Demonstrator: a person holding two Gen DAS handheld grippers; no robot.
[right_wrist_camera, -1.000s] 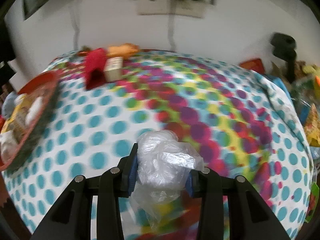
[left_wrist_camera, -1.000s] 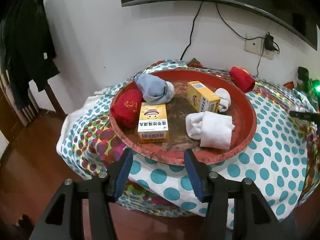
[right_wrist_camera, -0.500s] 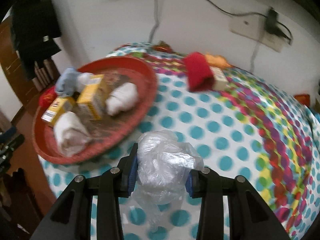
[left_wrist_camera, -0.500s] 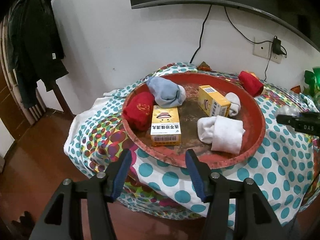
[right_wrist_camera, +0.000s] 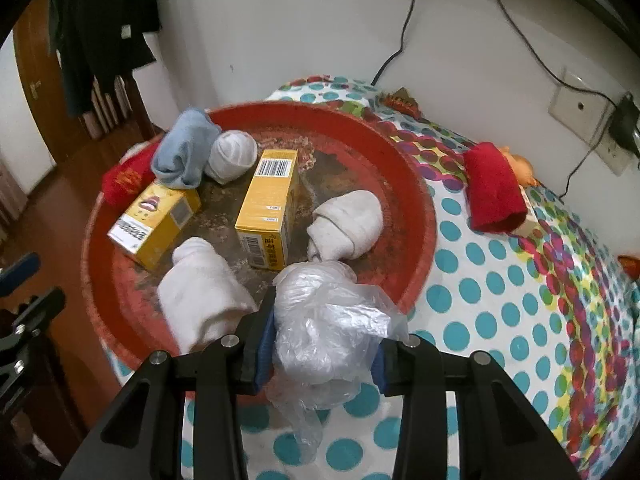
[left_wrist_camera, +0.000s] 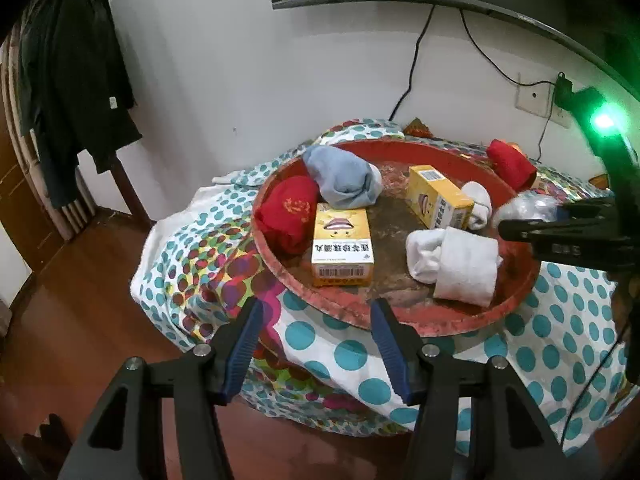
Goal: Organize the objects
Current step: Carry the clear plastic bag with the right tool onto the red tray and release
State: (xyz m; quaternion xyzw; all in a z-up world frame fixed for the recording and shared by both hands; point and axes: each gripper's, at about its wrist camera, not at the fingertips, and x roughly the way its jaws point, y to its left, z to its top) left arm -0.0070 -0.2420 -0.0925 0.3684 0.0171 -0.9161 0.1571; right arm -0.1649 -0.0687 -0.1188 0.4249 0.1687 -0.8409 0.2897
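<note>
A round red tray (left_wrist_camera: 400,322) (right_wrist_camera: 420,208) on the dotted tablecloth holds two yellow boxes (right_wrist_camera: 268,208) (right_wrist_camera: 156,220), several rolled white socks (right_wrist_camera: 204,296), a blue sock (left_wrist_camera: 344,180) and a red sock (left_wrist_camera: 288,212). My right gripper (right_wrist_camera: 324,332) is shut on a crumpled clear plastic bag (right_wrist_camera: 328,320) (left_wrist_camera: 524,208), hovering over the tray's rim beside a white sock. My left gripper (left_wrist_camera: 316,320) hangs open and empty in front of the tray, off the table's edge. A red rolled sock (right_wrist_camera: 494,188) lies on the cloth outside the tray.
A dark coat (left_wrist_camera: 76,80) hangs on a rack at the left, above the wooden floor (left_wrist_camera: 80,320). A wall socket (right_wrist_camera: 580,112) with a plugged charger and cables is behind the table. Something small and orange (right_wrist_camera: 520,164) lies behind the red roll.
My right gripper has carried the plastic bag leftward across the table, from the open cloth to over the tray's rim. My left gripper's jaws stand slightly wider; it has barely moved.
</note>
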